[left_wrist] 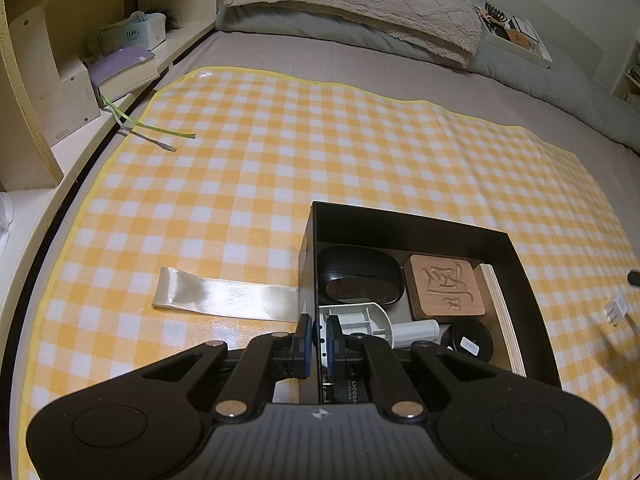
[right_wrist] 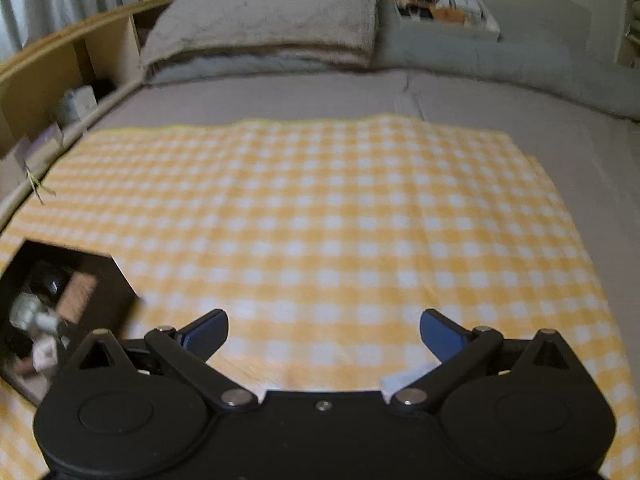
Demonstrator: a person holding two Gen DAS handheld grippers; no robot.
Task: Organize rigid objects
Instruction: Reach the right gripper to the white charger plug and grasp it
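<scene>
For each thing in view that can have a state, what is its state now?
left gripper: shut on the near wall of the black box
right gripper: open, holds nothing
black box: open on top, filled with objects
wooden carved block: lies flat in the box
white ribbon: lies flat on the checkered cloth, outside the box

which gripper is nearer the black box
Left. The left gripper is clamped on the black box wall; the right gripper hangs open over the checked cloth, beside it.

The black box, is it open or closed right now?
Open: the black box has no lid on, and its contents show from above.
</scene>
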